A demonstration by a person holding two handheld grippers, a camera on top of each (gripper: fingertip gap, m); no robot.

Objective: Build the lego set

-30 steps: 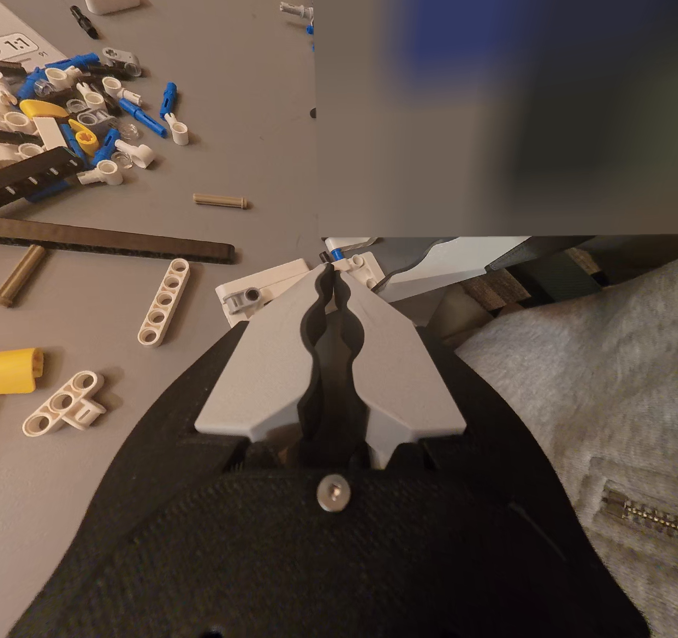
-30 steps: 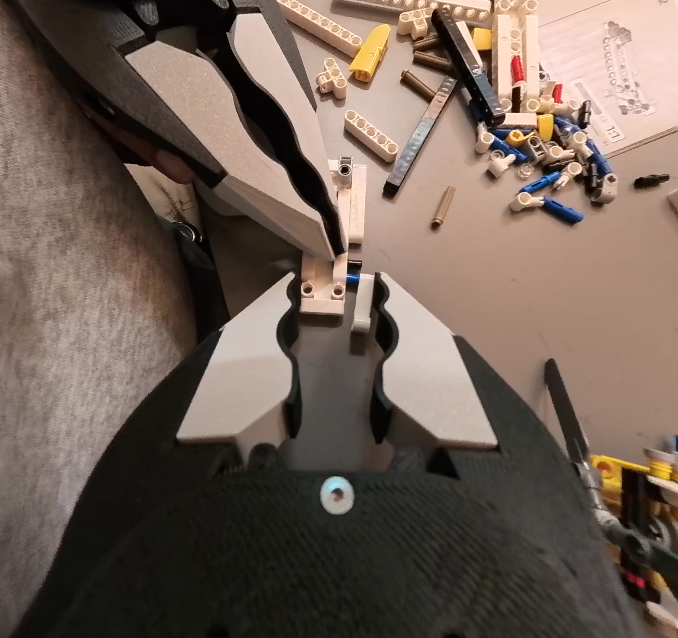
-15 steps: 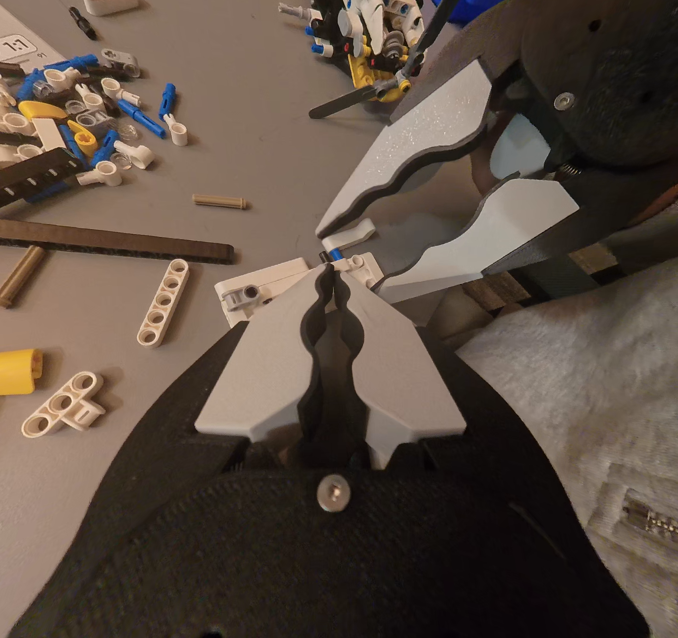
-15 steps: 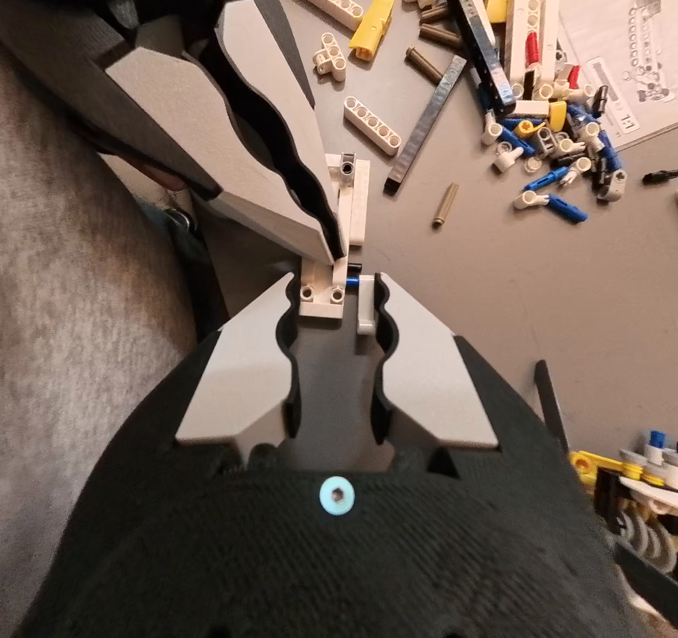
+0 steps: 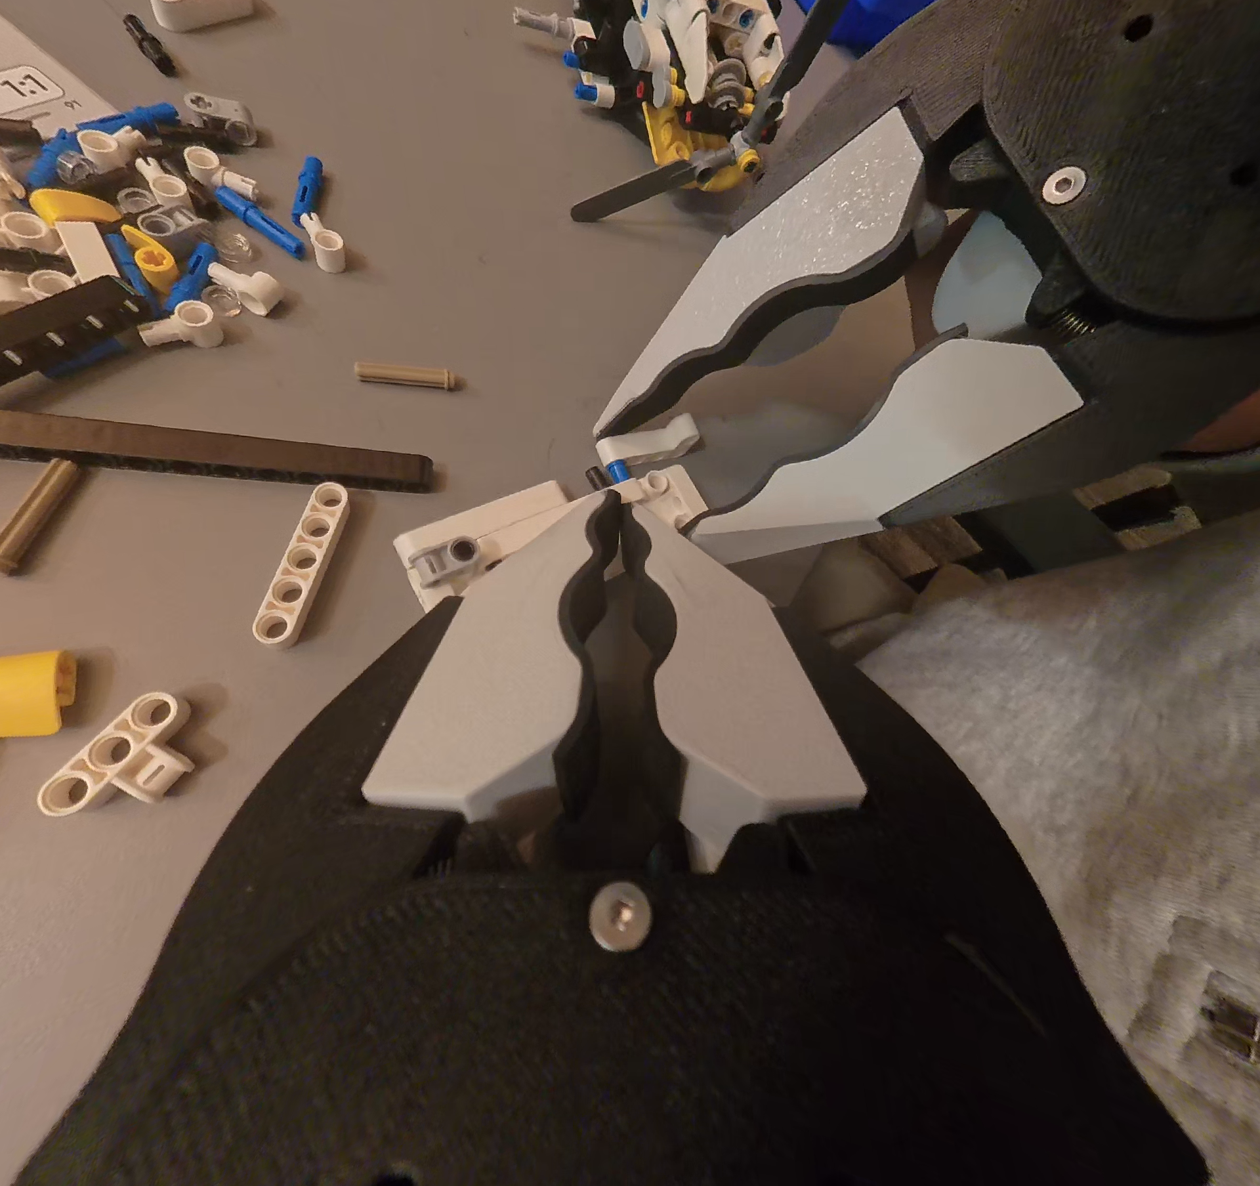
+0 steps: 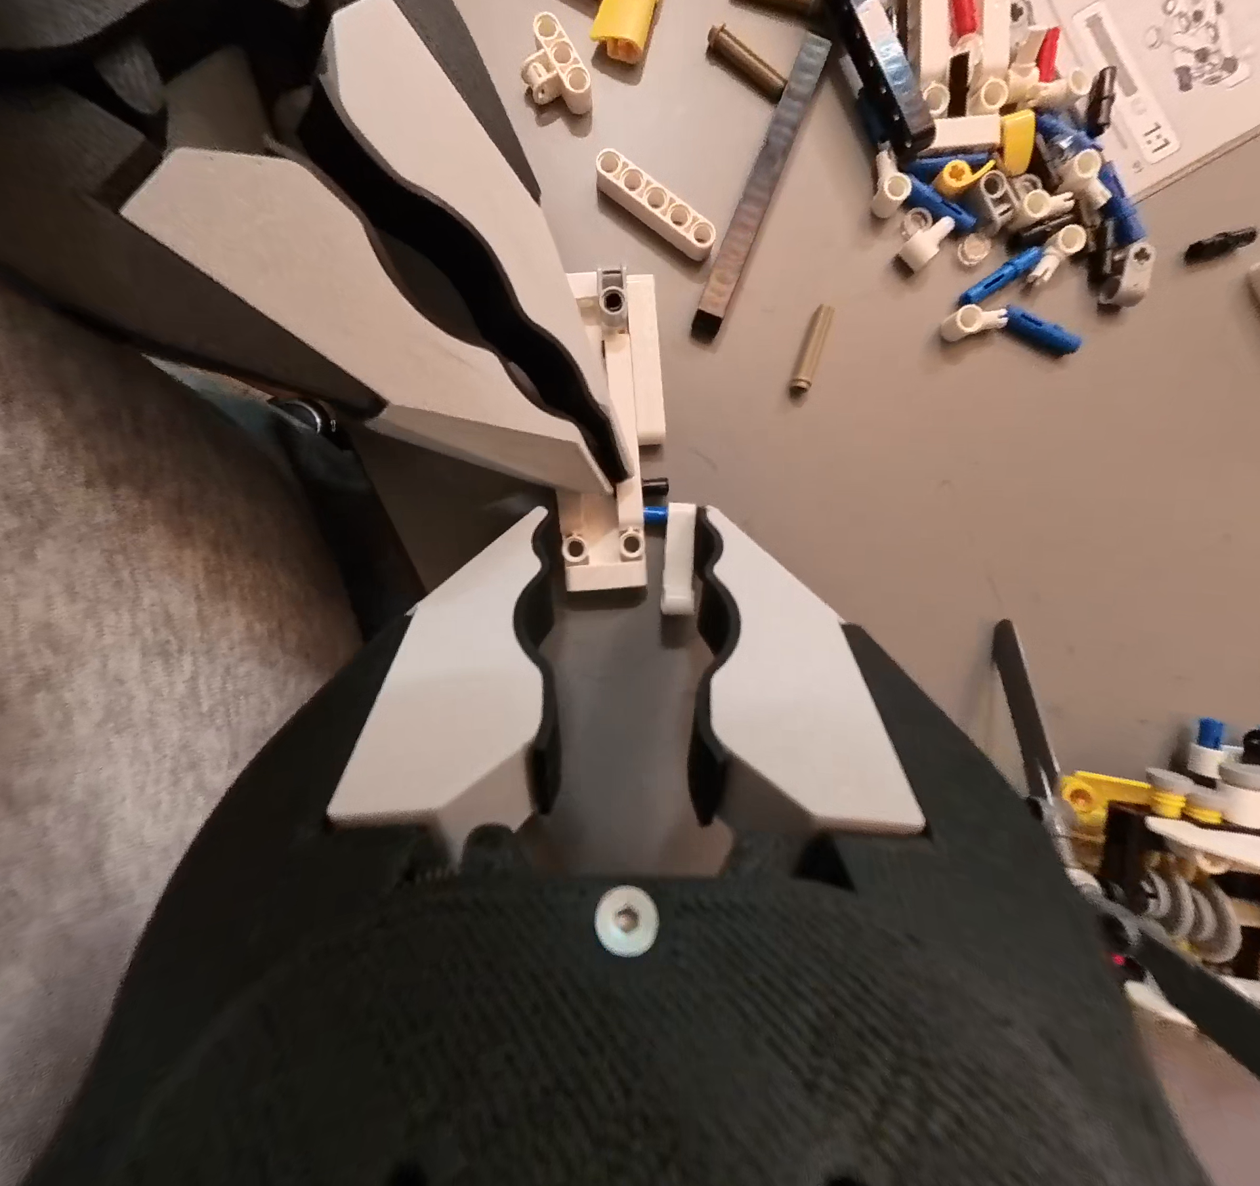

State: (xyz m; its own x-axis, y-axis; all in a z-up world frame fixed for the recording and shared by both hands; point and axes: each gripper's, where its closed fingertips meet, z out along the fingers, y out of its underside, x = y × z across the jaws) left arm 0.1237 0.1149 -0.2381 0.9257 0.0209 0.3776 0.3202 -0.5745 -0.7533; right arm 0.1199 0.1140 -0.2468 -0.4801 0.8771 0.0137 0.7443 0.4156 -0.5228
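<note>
My left gripper (image 5: 617, 505) is shut on a white sub-assembly (image 5: 477, 529) and holds it just over the grey table; a grey connector sits at its far end. It also shows in the right wrist view (image 6: 603, 560). A blue pin (image 6: 654, 513) sticks out of its side, with a small white lever piece (image 6: 680, 560) on the pin's end. My right gripper (image 6: 624, 519) is open and straddles the assembly's near end and the lever; its right finger lies against the lever. In the left wrist view the right gripper (image 5: 648, 478) comes in from the right.
A pile of loose parts (image 5: 136, 219) and a long black beam (image 5: 204, 451) lie at the left, with a white five-hole beam (image 5: 300, 563) and a tan axle (image 5: 406, 376) nearer. The part-built model (image 5: 688, 62) stands at the back. A grey sleeve (image 5: 1057, 744) is at the right. My left and right fingertips are right by each other.
The right gripper has shifted slightly, so the part-built model shows more at that view's right edge. The left gripper and the sub-assembly have stayed put.
</note>
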